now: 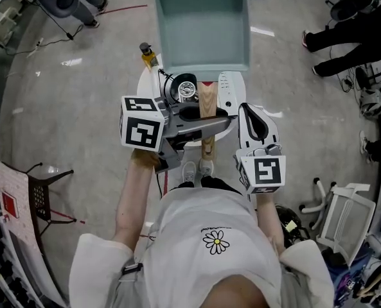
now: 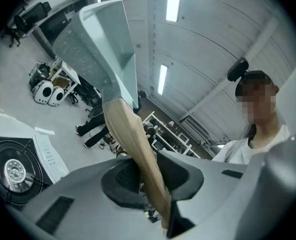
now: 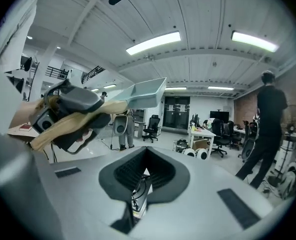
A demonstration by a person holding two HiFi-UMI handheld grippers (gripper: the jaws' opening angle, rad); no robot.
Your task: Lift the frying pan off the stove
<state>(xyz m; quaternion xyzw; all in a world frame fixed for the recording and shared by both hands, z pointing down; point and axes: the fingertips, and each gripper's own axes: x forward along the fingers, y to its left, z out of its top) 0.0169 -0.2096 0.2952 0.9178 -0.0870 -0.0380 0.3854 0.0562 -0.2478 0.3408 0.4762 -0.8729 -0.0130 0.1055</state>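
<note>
- The frying pan (image 1: 203,18), square and pale grey-green, is held up in the air. In the head view its body shows beyond the far edge of the stove (image 1: 229,87), not resting on it.
- The wooden handle (image 1: 206,104) runs from the pan back toward the person, passing over the stove.
- The left tongs (image 1: 202,126) are clenched on that handle. In the left gripper view the wood sits squeezed between the two dark pads, well back from the pan body, and the pan rises tilted beyond the tongs.
- The burner (image 1: 186,88) is uncovered, just left of the handle. The white stove stands on a small round surface (image 1: 145,81).
- The right tongs (image 1: 248,113) are drawn together and grasp nothing. They hover just right of the handle, above the stove's right side, apart from the pan.
- In the right gripper view the pan and the left tongs appear at the left, higher than the right tongs' own tips.
- A small yellow bottle (image 1: 149,56) stands at the surface's far left edge.
</note>
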